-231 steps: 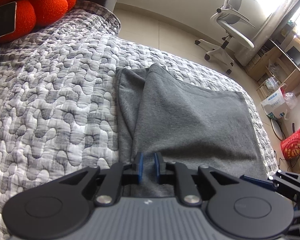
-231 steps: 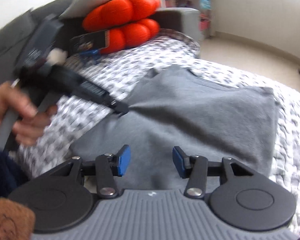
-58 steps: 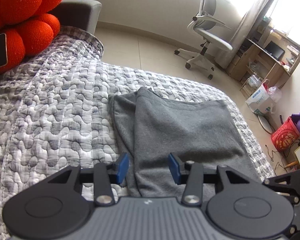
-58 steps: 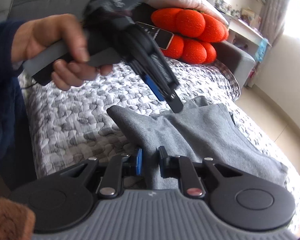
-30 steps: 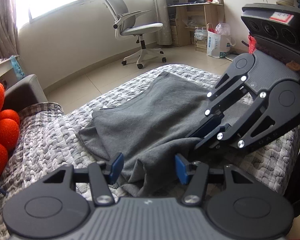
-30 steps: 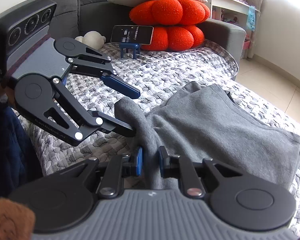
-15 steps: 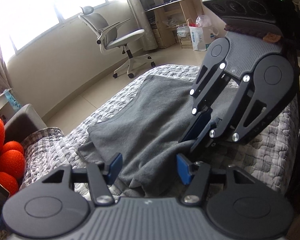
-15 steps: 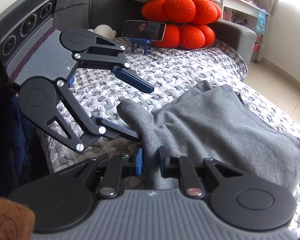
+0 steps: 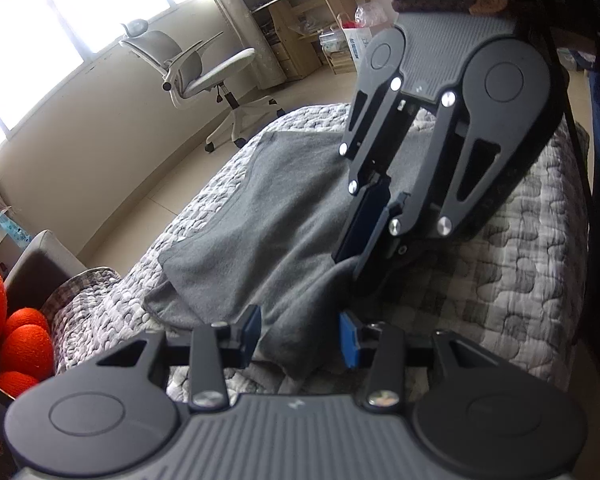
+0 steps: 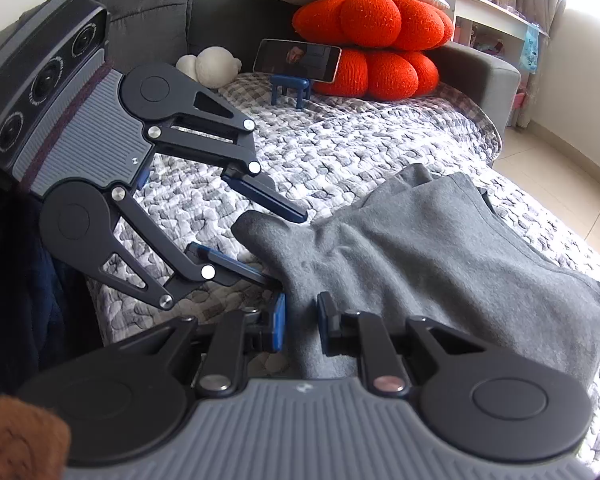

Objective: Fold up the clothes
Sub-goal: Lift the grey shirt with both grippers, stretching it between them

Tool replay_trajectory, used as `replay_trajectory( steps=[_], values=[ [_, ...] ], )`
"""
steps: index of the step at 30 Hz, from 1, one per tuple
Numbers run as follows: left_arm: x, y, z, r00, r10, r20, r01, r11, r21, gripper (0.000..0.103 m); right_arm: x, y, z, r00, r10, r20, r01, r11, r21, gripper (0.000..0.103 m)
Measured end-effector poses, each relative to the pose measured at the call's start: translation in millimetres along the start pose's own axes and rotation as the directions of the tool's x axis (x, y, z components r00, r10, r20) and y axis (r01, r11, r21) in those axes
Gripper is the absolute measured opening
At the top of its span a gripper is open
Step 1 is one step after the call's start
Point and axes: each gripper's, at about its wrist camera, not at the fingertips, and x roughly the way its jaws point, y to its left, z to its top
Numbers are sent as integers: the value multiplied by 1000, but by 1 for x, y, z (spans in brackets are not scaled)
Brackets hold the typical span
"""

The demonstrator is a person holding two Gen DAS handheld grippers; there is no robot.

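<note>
Over the last second the left tool [image 10: 286, 246] swings in beside the right tool [image 10: 302, 328], fingers spread either side of the raised corner of the grey garment [image 10: 440, 248]. The right tool remains clamped on that corner. The garment lies part-folded on the quilted bed [image 10: 340, 152]; an office chair [image 9: 196, 68] stands beyond.

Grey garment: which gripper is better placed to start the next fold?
Right, probably. The right gripper is shut on the grey garment at its near edge. The left gripper has open jaws around a loose corner, gripping nothing yet.
</note>
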Motion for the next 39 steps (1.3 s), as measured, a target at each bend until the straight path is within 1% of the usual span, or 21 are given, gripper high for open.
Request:
replay_trajectory(
  steps=[3, 5, 7, 8, 9, 10, 11, 14, 17, 23, 25, 27, 29, 31, 32, 33, 35, 39],
  values=[
    [2, -5, -1, 1000, -1, -18, 2, 1000, 29, 43, 2, 2, -1, 1000, -4, -7, 4, 1000, -10, 18],
    [3, -9, -1, 1000, 0, -26, 1, 999, 40, 38, 2, 3, -1, 1000, -7, -6, 7, 1000, -14, 18],
    [4, -6, -1, 999, -5, -38, 6, 1000, 24, 20, 0, 3, -1, 1000, -9, -4, 9, 1000, -17, 18],
    [5, -5, -1, 999, -8, -45, 8, 1000, 15, 19, -1, 3, -3, 1000, -15, -9, 15, 1000, -23, 26],
    [4, -2, -1, 999, -10, -44, 10, 1000, 1, 18, -2, 4, -5, 999, -30, -18, 29, 999, -36, 36],
    [3, 1, -1, 999, -13, -41, 12, 1000, -11, 16, -3, 4, -8, 999, -44, -27, 43, 998, -49, 42],
    [2, 3, -1, 999, -18, -40, 17, 1000, -23, 16, -5, 4, -12, 998, -56, -37, 54, 997, -60, 44],
    [0, 9, -2, 999, -33, -38, 31, 998, -51, 15, -12, 1, -29, 994, -82, -74, 76, 993, -86, 46],
    [0, 10, -3, 998, -34, -46, 31, 998, -61, 15, -24, -8, -53, 984, -140, -109, 128, 986, -110, 46],
    [1, 13, 0, 998, -25, -51, 21, 996, -87, 15, -39, -18, -74, 972, -199, -125, 183, 975, -126, 46],
    [3, 15, 1, 998, -27, -62, 21, 995, -102, 15, -43, -20, -80, 968, -216, -128, 199, 971, -130, 46],
    [5, 17, 1, 997, -31, -71, 22, 992, -122, 15, -48, -23, -86, 964, -233, -132, 215, 967, -135, 41],
    [5, 20, 1, 997, -33, -73, 22, 989, -145, 15, -52, -26, -92, 959, -249, -135, 231, 963, -139, 40],
    [7, 23, 1, 997, -32, -74, 19, 986, -168, 15, -57, -28, -98, 954, -266, -138, 247, 958, -144, 34],
    [7, 24, 2, 997, -30, -74, 16, 984, -177, 15, -59, -30, -99, 954, -271, -132, 252, 957, -141, 25],
    [7, 25, 2, 997, -25, -70, 12, 983, -185, 15, -63, -31, -98, 956, -270, -116, 254, 958, -130, 18],
    [6, 28, 3, 998, -16, -61, 4, 979, -201, 14, -70, -35, -94, 960, -268, -84, 258, 960, -110, 15],
    [0, 40, 4, 999, 4, -36, -13, 960, -278, 12, -90, -42, -85, 963, -271, 7, 271, 961, -49, 13]
  ],
)
